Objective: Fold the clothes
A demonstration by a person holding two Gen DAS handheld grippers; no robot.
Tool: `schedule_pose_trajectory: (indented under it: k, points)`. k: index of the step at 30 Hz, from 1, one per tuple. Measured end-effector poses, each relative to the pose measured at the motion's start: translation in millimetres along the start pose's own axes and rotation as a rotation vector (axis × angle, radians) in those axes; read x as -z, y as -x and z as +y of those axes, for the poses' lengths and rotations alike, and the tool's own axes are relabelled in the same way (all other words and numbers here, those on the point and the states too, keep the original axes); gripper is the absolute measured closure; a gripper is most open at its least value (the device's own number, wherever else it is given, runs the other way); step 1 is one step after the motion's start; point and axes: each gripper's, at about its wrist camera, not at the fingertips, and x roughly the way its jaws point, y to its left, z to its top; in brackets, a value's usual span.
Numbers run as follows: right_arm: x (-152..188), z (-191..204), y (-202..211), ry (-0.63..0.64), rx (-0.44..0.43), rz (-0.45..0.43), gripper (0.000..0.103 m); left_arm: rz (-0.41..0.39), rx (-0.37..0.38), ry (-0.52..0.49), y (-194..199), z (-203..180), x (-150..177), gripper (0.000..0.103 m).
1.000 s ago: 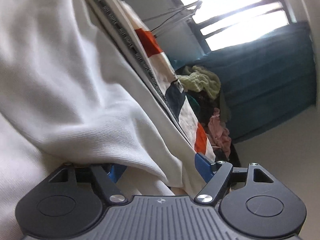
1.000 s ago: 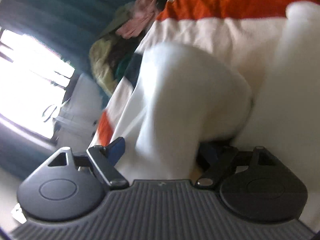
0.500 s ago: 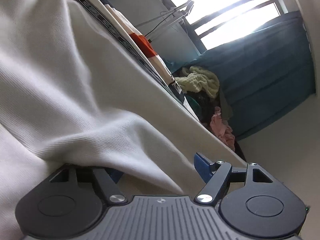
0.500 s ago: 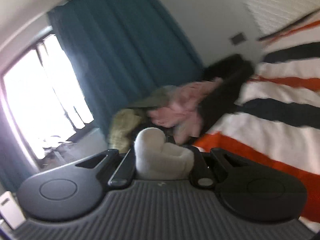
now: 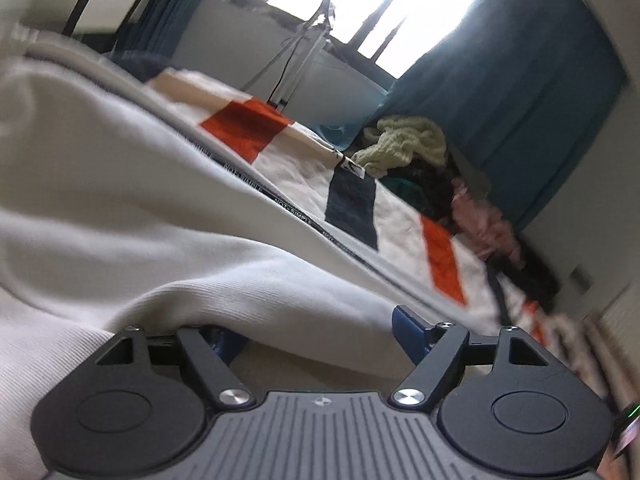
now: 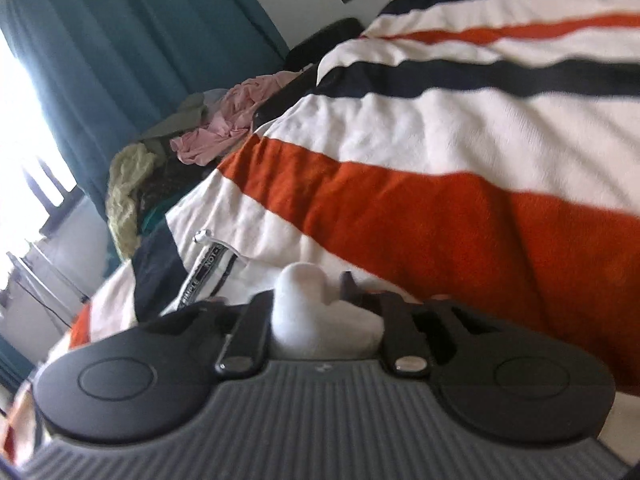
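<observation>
Left claw (image 5: 316,330): jaws stand wide apart; a fold of the white garment (image 5: 120,200) drapes across the gap and covers the left blue pad; the right blue pad (image 5: 408,330) shows bare; whether the fold is gripped cannot be told. The white garment fills the area ahead and to the left of this claw; a dark printed band (image 5: 288,210) runs along its edge, diagonally away from the claw.

Right claw (image 6: 316,300): jaws are drawn in close on a bunched wad of the white garment (image 6: 312,312), which bulges up between them; the wad is clamped.

Beyond both claws lies a striped blanket (image 6: 440,128) with white, orange and dark bands; the white garment rests on it. In the right wrist view a zipper pull (image 6: 202,236) and a printed strip lie on the blanket just ahead and to the left of the claw.

Farther ahead of the claws a pile of clothes (image 5: 420,160) sits at the far end of the blanket; it includes a pale green piece (image 5: 404,144) and a pink piece (image 6: 228,128). Behind the pile hangs a teal curtain (image 5: 520,80) beside a bright window (image 5: 360,0).
</observation>
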Motion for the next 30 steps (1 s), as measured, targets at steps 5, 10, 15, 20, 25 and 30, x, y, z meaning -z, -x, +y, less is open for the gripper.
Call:
schedule_pose_trajectory:
  k: [5, 10, 15, 20, 25, 30]
  points:
    - [-2.2, 36.2, 41.4, 0.2, -0.054, -0.019, 0.015, -0.018, -0.061, -0.138, 23.0, -20.8, 8.3, 0.021]
    - [1.4, 69.8, 117.4, 0.317, -0.14, -0.037, 0.015, -0.054, -0.081, -0.228, 59.5, -39.1, 12.6, 0.018]
    - [16.5, 105.4, 208.3, 0.49, -0.277, -0.049, 0.015, -0.132, -0.046, -0.269, 123.4, -54.0, 16.5, 0.015]
    - [40.6, 119.6, 290.0, 0.54, -0.459, -0.011, 0.015, -0.168, -0.026, -0.309, 177.5, -64.5, 26.2, 0.013]
    - [82.2, 116.6, 332.6, 0.582, -0.504, 0.068, 0.015, -0.157, -0.032, -0.289, 211.7, -61.7, 45.0, 0.012]
    - [112.2, 116.2, 337.8, 0.636, -0.489, 0.149, 0.015, -0.152, -0.034, -0.28, 226.9, -58.3, 53.6, 0.012]
